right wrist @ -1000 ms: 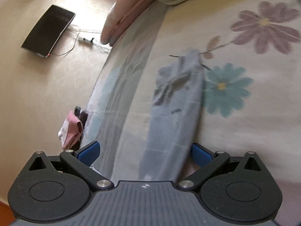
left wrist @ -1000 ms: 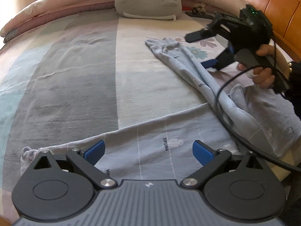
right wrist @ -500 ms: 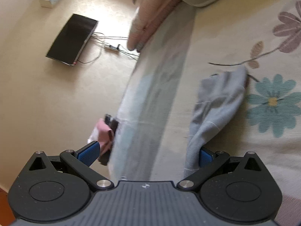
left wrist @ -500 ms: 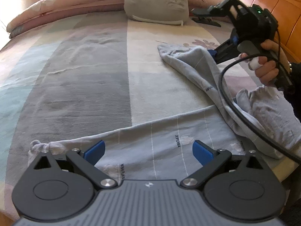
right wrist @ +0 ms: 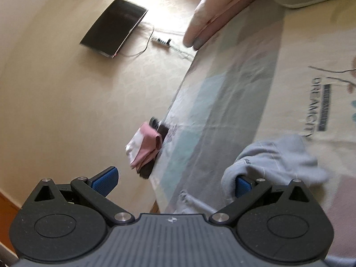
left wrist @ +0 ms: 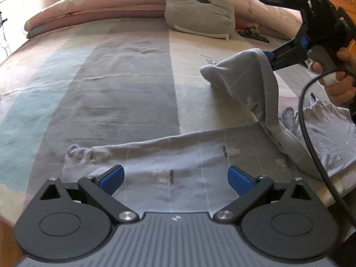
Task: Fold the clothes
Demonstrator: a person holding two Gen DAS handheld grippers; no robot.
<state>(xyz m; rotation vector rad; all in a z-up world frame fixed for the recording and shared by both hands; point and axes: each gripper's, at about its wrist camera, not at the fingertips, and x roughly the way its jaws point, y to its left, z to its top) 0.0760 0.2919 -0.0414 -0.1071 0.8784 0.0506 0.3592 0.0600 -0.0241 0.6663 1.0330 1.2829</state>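
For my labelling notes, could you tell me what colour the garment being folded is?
Light grey garment with thin pale lines and small dark lettering; the left wrist view shows it best.

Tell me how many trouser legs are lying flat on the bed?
1. One leg of the grey trousers lies flat before the left gripper. The other leg is draped over a finger of the open right gripper, raised.

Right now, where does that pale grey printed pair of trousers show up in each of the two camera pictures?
Left wrist view: the pale grey printed trousers lie across the bottom centre, one leg lifted at upper right by the right gripper.
Right wrist view: only the lifted leg end shows, lower right, draped over one of the fingers.
Shared landmark: the striped bedsheet.
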